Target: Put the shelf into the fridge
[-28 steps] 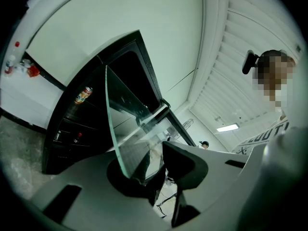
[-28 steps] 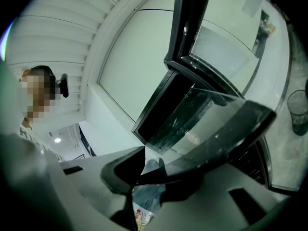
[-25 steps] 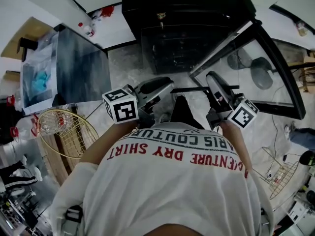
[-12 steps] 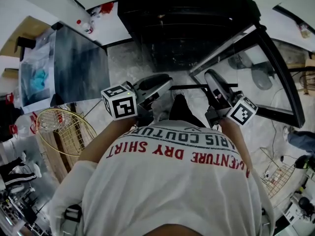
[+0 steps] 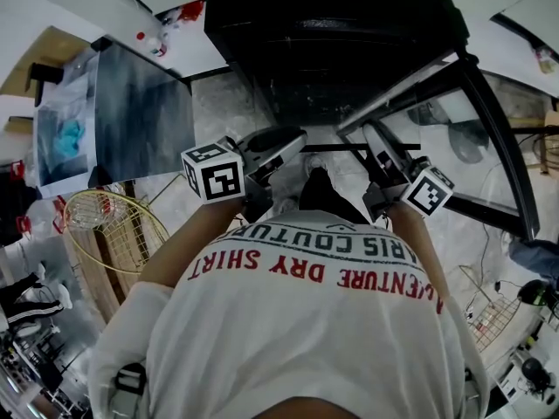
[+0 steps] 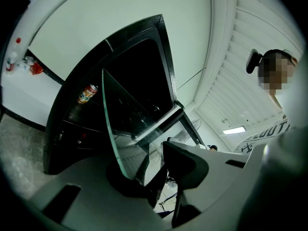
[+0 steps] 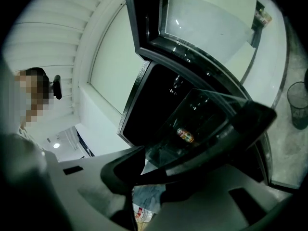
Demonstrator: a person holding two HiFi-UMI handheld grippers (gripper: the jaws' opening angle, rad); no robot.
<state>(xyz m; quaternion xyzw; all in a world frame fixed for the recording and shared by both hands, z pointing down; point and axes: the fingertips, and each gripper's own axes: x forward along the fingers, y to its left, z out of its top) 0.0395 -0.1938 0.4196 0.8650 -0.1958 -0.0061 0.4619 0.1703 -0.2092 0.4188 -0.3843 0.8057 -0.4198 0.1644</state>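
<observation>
A clear glass shelf [image 6: 137, 124] is carried edge-on between both grippers, in front of the open black fridge [image 5: 323, 51]. From the head view it is only a thin dark line [image 5: 336, 148] between the two. My left gripper [image 6: 144, 170] has the pane's near edge between its jaws, which are opening slightly while still touching the glass. My right gripper [image 7: 192, 148] is shut on the opposite edge of the shelf [image 7: 207, 105]. The fridge's glass door [image 5: 454, 129] stands swung open to the right. A drink can [image 6: 86, 94] sits inside the fridge.
A dark grey cabinet [image 5: 140, 120] stands left of the fridge. A round wire basket [image 5: 113, 230] lies on the floor at left. A wire rack [image 5: 489, 312] lies at right. The open door bounds the right side of the approach.
Both grippers and the shelf have edged forward toward the fridge opening, and the fridge fills more of the head view. The grip looks the same.
</observation>
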